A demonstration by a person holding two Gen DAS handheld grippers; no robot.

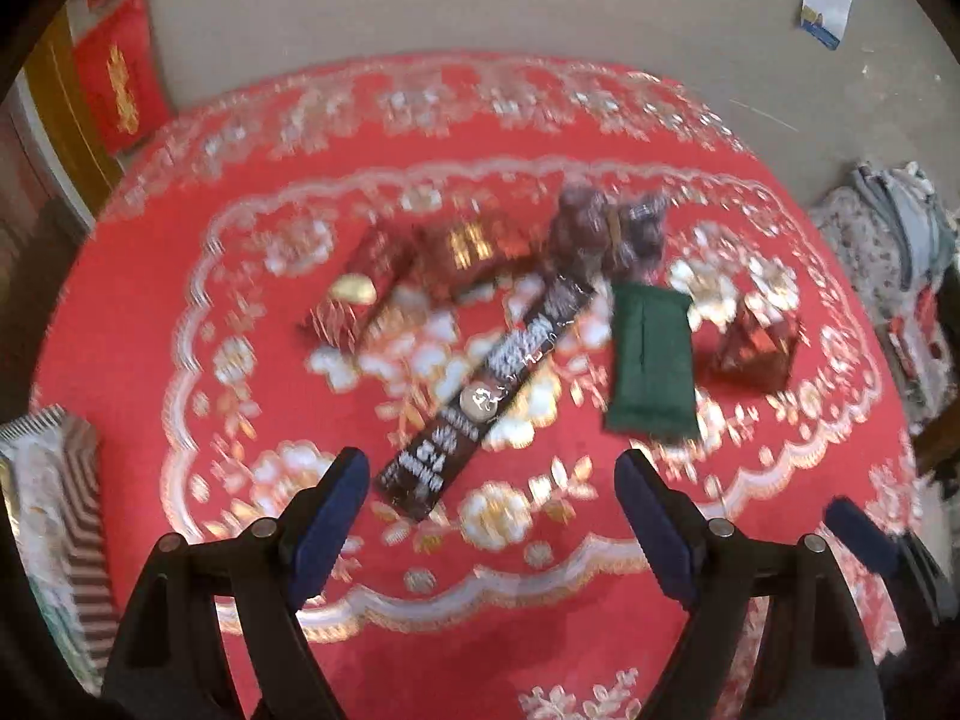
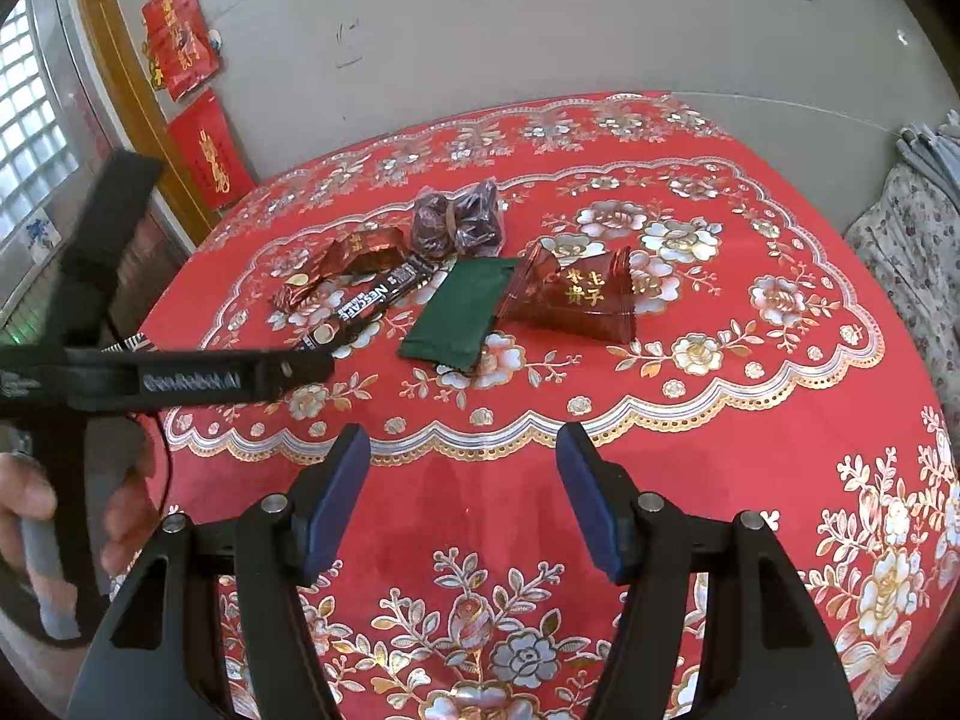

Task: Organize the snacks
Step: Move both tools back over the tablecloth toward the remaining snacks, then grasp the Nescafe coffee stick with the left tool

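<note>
1. A small cluster of wrapped snacks lies near the middle of a round table covered by a red floral tablecloth (image 2: 750, 468).
2. At the cluster's centre lies a flat dark green packet (image 2: 459, 315). A long dark coffee stick (image 2: 366, 306) lies at its 9 o'clock in the right wrist view, running diagonally.
3. At the green packet's 3 o'clock, touching or just beside it, sits a dark red pyramid pouch with gold characters (image 2: 573, 294).
4. At its 12 o'clock sits a clear bag of dark brown round sweets (image 2: 459, 225).
5. At its 10 o'clock, beyond the coffee stick, lie crinkled red-and-gold wrappers (image 2: 342, 267).
6. The left gripper (image 1: 486, 516) hovers over the near end of the coffee stick, its blue-padded jaws spread wide with nothing between them; this view is motion-blurred.
7. The right gripper (image 2: 462, 498) hangs above bare cloth at the cluster's 6 o'clock, jaws parted about halfway and holding nothing.
8. A person's hand (image 2: 36, 516) grips the left tool's handle at 9 o'clock of the right wrist view.
9. Red paper decorations (image 2: 180, 36) hang on the grey wall beyond.
</note>
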